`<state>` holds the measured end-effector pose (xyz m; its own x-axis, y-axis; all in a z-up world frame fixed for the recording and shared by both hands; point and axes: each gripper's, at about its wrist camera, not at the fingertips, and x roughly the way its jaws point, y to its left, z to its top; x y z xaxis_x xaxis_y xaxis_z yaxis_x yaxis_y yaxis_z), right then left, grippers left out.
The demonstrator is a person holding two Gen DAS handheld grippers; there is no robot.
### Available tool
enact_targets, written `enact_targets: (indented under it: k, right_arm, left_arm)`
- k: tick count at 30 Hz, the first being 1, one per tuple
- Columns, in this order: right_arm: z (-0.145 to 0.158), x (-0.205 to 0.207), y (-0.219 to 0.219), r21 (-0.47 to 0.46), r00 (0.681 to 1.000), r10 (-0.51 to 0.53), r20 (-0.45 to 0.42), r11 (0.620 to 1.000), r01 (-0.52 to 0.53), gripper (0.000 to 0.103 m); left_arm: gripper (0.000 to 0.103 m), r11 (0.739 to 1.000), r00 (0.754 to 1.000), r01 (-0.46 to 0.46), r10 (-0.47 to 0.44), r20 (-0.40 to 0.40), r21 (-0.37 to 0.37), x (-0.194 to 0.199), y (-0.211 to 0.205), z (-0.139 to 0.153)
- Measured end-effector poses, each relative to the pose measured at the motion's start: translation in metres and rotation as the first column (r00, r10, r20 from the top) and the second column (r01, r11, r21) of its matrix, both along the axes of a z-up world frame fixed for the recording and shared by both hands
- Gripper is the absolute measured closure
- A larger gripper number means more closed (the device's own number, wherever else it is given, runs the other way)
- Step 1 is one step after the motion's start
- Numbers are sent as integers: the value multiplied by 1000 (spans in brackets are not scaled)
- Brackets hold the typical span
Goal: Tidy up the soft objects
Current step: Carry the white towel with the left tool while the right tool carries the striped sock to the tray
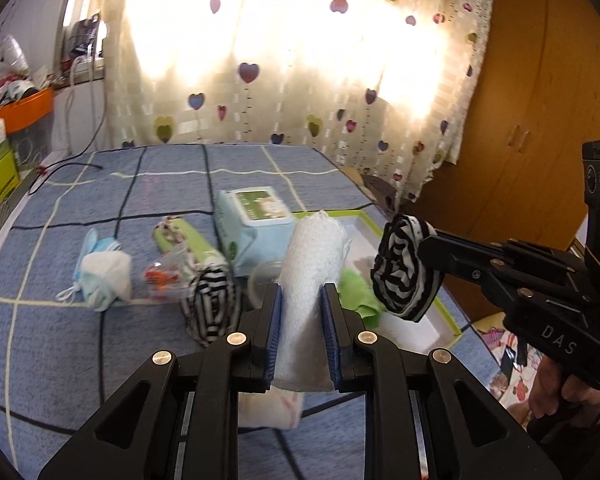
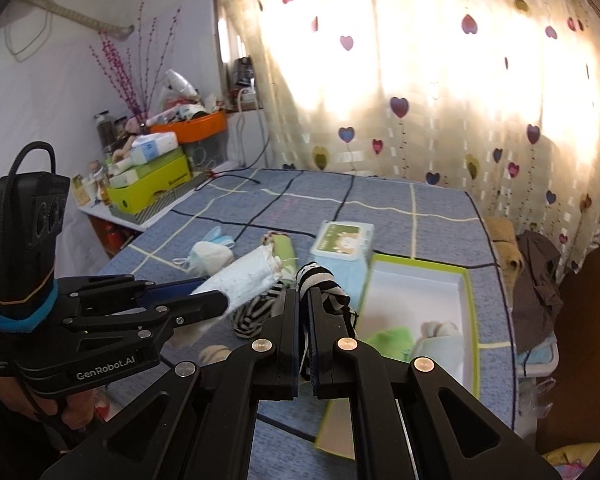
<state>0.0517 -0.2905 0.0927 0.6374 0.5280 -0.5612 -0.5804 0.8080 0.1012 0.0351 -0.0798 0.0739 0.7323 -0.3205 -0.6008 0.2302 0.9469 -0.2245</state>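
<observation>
Item: white towel roll (image 1: 312,280), clamped in our left gripper (image 1: 300,320), aloft over the bed (image 1: 60,340). Item: striped sock bundle (image 2: 324,284), pinched in our fully closed right gripper (image 2: 304,328). We are carrying both toward the green-rimmed box (image 2: 470,300); next calls for lowering and releasing inside, beside the green cloth (image 2: 392,340).

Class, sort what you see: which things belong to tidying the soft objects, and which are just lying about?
Job:
rolled white towel
striped sock
white box
left gripper
right gripper

Lying about:
heart curtain
orange basket
black cable
</observation>
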Motion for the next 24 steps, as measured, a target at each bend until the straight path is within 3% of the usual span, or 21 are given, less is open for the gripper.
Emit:
enact_targets:
  k: [24]
  right_arm:
    - [-23, 9, -69, 11, 990, -131, -56, 991, 132, 99]
  left_arm:
    - [82, 988, 987, 154, -154, -50, -3, 16, -78, -8]
